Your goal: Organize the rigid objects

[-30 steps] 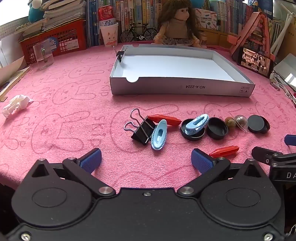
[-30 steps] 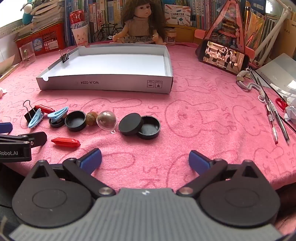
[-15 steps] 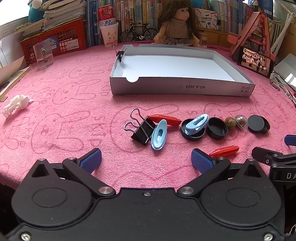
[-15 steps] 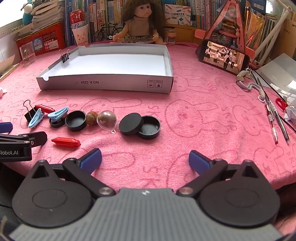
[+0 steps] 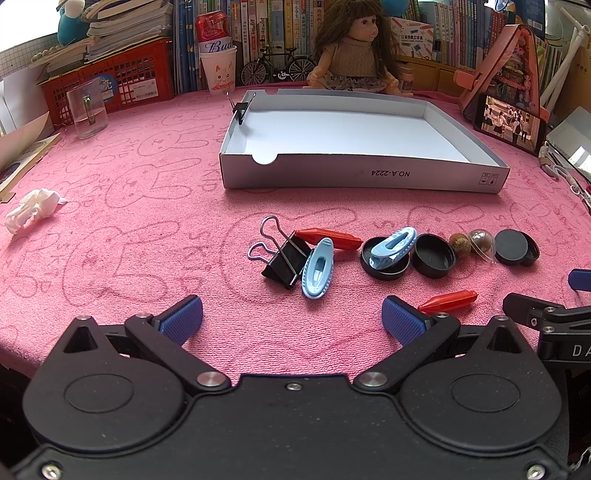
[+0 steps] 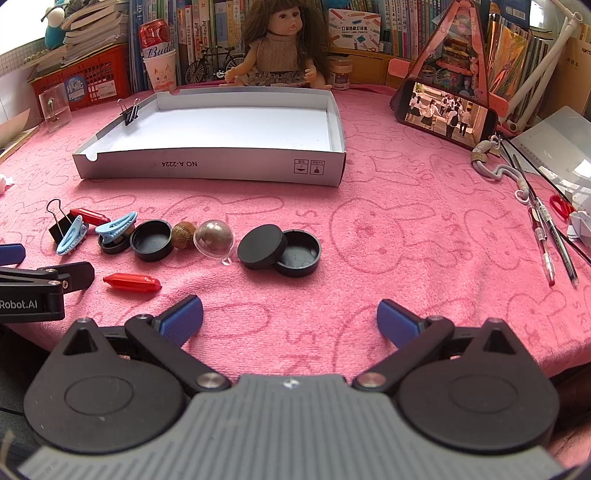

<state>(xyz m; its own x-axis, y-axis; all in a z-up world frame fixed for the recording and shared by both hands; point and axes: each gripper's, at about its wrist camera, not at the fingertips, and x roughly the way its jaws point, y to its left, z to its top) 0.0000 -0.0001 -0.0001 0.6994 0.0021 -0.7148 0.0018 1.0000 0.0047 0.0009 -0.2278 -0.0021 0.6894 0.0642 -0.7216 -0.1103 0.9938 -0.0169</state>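
Black claws (image 5: 291, 319) unmoved, agape.

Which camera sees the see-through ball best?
The right wrist view. There the clear ball sits near the middle, big and unblocked, with something brownish inside. In the left wrist view the same ball is smaller, far off to the right side, beside a black lid.

Home study desk, bookshelf (image 5: 280, 33), doll (image 6: 280, 44)
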